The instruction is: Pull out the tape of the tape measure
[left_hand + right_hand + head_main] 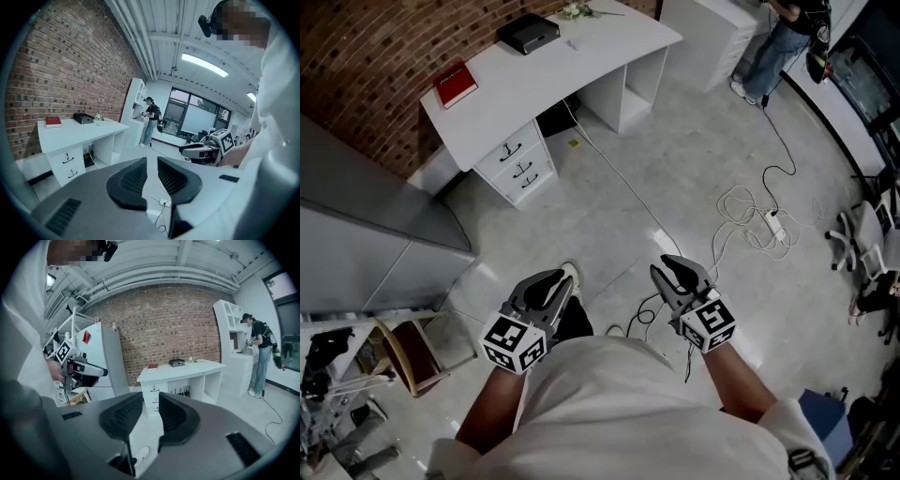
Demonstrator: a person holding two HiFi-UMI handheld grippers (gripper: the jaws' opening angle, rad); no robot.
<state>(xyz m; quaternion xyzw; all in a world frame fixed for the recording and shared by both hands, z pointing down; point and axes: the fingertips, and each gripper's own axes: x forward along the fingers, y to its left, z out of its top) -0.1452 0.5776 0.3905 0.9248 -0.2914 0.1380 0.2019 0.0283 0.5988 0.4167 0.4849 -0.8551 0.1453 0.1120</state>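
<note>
Tongs first: your left tongs [151,163] stand with the jaws parted. Only a narrow strip of floor [647,178] shows between the ribbed pads, and they grip nothing. Your right tongs [151,399] are likewise parted and bare, and the gap frames part of the white bench [206,365] far off.

You hold both in front of your white shirt [609,394], side by side but apart, each angled a little downward. The marker cubes [514,342] sit nearest your wrists, and a white shoe tip [570,273] shows just beside the left tongs.

Ahead of the right tongs and off to its right, a white power strip [775,223] lies among loops of white cable [741,202].

Well ahead of the left tongs the bench stands against the brick wall [356,56], with a drawer stack [520,167] at its near end. A red book [457,84] lies on it and, farther along, a black box [528,33].

Farther still, beyond the right tongs, a person [778,42] stands at a white shelf unit [227,329].

Where the tape measure is, no view tells.
</note>
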